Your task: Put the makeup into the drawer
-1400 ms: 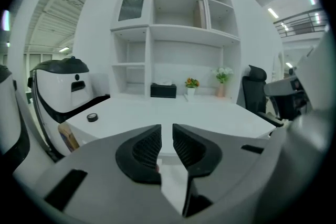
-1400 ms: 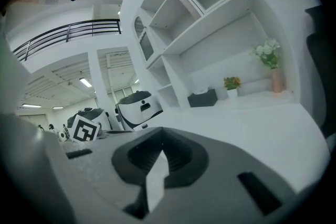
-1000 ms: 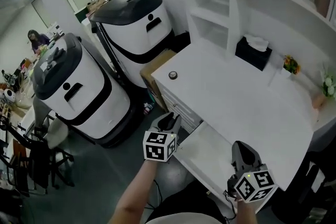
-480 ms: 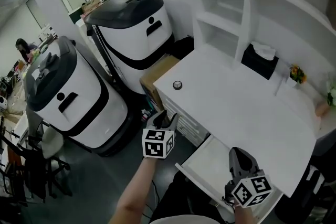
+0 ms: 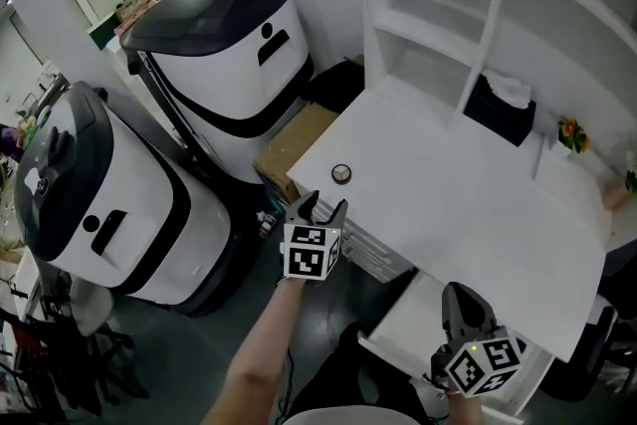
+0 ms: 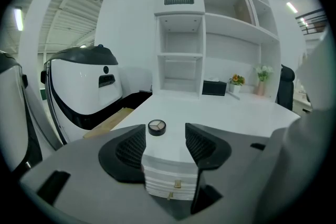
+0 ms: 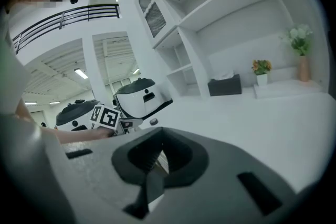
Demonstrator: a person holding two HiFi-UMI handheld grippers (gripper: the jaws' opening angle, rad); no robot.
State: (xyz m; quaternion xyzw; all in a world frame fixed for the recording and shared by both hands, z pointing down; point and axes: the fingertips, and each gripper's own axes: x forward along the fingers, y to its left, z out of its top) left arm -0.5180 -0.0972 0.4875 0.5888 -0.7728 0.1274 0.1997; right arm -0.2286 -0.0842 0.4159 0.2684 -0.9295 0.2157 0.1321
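The makeup compact [image 5: 341, 174] lies flat on the desk [image 5: 448, 214] near its left corner. It is just beyond the left tool [image 5: 321, 204], whose jaws have just been opening and stand wide with nothing pressed between them. The compact is low and round, so jaws coming in too high would likely skate over it or nudge it off the nearby edge. The right tool [image 5: 462, 298], clenched on nothing, hangs over the open drawer [image 5: 413, 318] and may block the drop.
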